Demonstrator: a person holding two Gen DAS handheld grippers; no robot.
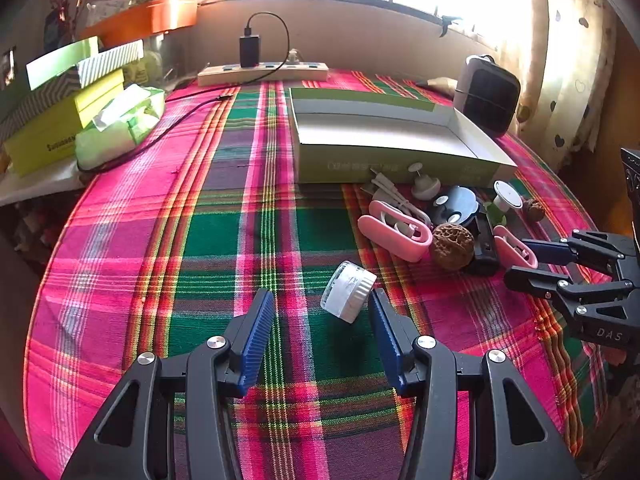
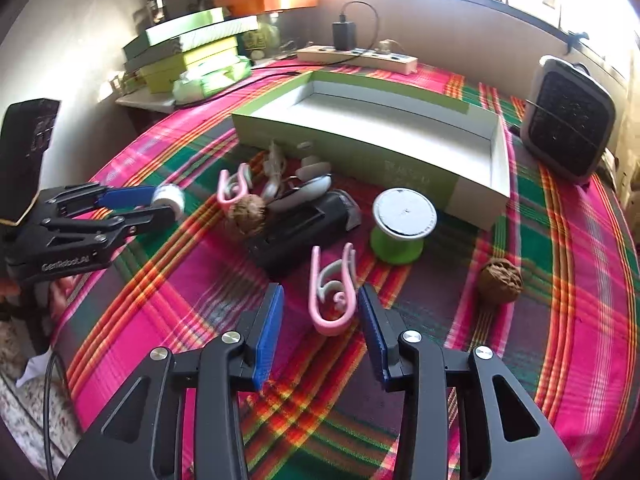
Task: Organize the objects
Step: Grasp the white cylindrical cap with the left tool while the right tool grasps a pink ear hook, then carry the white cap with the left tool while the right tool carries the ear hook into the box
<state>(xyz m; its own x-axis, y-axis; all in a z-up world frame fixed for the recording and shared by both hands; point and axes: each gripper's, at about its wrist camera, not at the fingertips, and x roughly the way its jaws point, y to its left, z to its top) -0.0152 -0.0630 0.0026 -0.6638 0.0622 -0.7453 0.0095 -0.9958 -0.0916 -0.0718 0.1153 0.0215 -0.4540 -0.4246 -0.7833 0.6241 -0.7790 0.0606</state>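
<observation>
Two tongs are waiting apart: the right tongs (image 2: 320,312) are straddling a pink clip (image 2: 334,290), its long axis running straight ahead, pads not visibly pressing. Left tongs (image 1: 322,312) are gaping empty, a white cap (image 1: 348,292) lying just ahead.

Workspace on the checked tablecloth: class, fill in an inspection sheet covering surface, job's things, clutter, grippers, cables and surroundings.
Surface: checked tablecloth, flat, mostly bare on the left.
Job's things: open green box, nothing seen inside; two pink clips, two walnuts, green spool, white cap, black case, all outside the box.
Clutter: small white pieces heaped before the box; stacked boxes and tissue pack at far left.
Grippers: left hand-held gripper open, cap by one finger; right hand-held gripper open around a clip.
Cables: black charger cable trailing from the power strip.
Surroundings: small heater, curtain, bright window.
</observation>
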